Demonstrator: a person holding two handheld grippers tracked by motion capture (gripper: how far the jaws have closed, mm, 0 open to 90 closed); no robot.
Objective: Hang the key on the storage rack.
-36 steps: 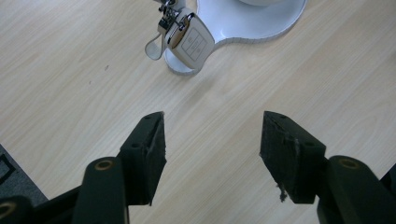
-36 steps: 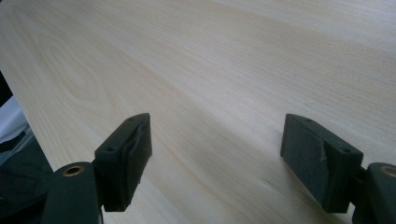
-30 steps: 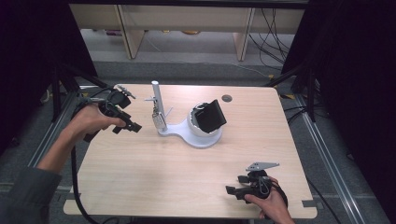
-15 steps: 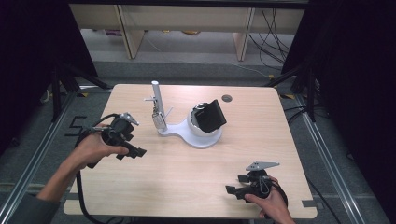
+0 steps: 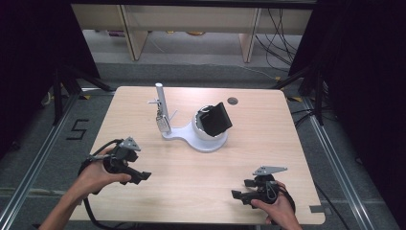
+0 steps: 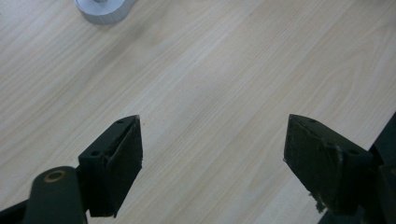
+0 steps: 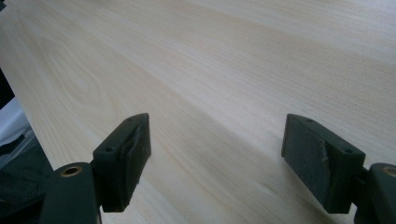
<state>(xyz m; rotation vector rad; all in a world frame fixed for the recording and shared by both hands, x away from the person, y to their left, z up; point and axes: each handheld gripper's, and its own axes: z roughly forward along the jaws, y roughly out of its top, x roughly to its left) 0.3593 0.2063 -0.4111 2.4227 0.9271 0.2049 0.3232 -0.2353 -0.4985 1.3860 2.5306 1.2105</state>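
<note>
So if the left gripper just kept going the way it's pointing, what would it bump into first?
Probably the wooden table itself: the left gripper, jaws open and empty, looks down at bare wood. The white stand lies further off and to one side, though depth is hard to judge.

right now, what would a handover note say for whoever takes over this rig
Left gripper: open, fingers just been opening, nothing between them, low over the table near its front left.
Right gripper: open, nothing in it, at the front right.
White stand: mid-table, upright post with a small hanging piece, black block tilted in its cup.
Done: cannot tell from here.
Left: nothing held; both grippers stand clear of the stand.
</note>
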